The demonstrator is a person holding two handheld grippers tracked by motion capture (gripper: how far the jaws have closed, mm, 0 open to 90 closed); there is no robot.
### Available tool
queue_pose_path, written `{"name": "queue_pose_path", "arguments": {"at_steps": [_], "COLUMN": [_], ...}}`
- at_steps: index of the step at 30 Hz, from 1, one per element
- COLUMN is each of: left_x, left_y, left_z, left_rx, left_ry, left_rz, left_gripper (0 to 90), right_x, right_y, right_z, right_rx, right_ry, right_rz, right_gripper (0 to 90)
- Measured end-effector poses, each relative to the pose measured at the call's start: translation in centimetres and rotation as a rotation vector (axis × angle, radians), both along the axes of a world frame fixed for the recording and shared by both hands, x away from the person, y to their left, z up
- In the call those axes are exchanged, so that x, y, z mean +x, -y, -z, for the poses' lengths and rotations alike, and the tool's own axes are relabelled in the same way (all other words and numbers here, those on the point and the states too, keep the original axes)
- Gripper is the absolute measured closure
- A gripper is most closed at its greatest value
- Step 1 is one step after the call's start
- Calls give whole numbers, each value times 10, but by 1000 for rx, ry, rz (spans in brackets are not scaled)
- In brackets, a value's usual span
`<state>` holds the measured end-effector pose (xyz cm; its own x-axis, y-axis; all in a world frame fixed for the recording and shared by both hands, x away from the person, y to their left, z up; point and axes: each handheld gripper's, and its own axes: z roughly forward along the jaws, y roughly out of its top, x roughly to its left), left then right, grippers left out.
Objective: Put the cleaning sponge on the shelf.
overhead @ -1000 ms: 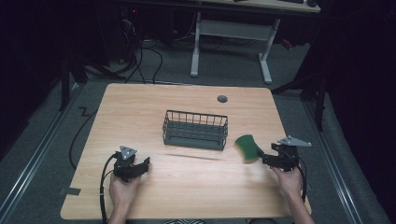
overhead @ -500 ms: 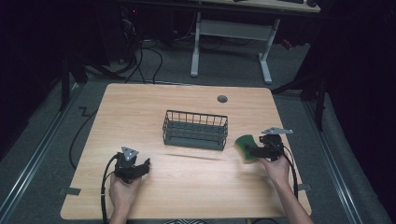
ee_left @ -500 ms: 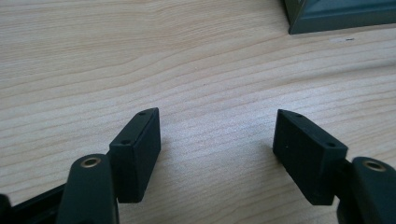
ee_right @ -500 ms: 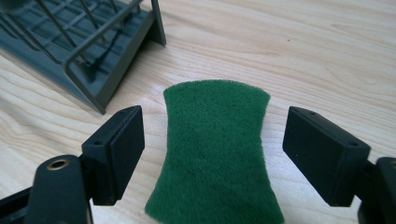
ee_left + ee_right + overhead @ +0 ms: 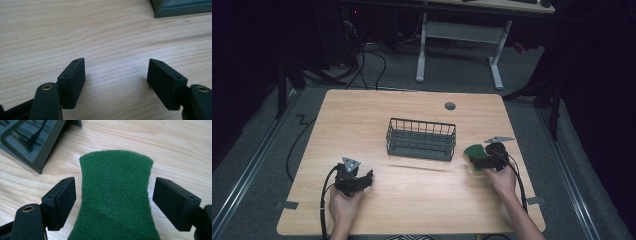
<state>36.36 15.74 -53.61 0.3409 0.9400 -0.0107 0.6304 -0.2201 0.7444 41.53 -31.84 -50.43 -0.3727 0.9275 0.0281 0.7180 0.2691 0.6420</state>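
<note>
A green scouring sponge (image 5: 116, 195) lies on the wooden table (image 5: 412, 195), just right of a dark wire basket (image 5: 421, 138). My right gripper (image 5: 113, 202) is open, with one jaw on each side of the sponge and a small gap between each pad and the sponge's edges. In the high view the sponge (image 5: 472, 151) pokes out leftward from the right gripper (image 5: 479, 161). My left gripper (image 5: 116, 75) is open over bare wood, with nothing between its fingers. From above, the left gripper (image 5: 362, 179) sits near the table's front left, pointing right.
A corner of the basket (image 5: 37, 142) is close ahead and left of the right jaws. A round grommet (image 5: 450, 106) is set in the table's far side. Cables trail from both grippers off the front edge.
My right gripper has moved left toward the basket, and its jaws now straddle the sponge, which has barely shifted. The left gripper has stayed put.
</note>
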Motion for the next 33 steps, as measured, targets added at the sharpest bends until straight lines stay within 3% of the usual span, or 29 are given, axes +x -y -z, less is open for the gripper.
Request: {"name": "queue_pose_path", "arguments": {"at_steps": [8, 18, 28, 33], "left_x": [0, 0, 0, 0], "left_y": [0, 0, 0, 0], "left_z": [0, 0, 0, 0], "left_rx": [-2, -3, -2, -3], "left_ry": [-1, -2, -2, -1], "left_rz": [0, 0, 0, 0], "left_gripper": [316, 316, 314, 315], "right_x": [3, 1, -5, -10], "right_y": [-3, -3, 2, 2], "right_z": [7, 5, -12, -36], "right_rx": [-20, -49, -22, 15], "right_ry": [-32, -11, 13, 43], "right_rz": [-2, -7, -49, -92], "right_gripper": [252, 300, 304, 304]}}
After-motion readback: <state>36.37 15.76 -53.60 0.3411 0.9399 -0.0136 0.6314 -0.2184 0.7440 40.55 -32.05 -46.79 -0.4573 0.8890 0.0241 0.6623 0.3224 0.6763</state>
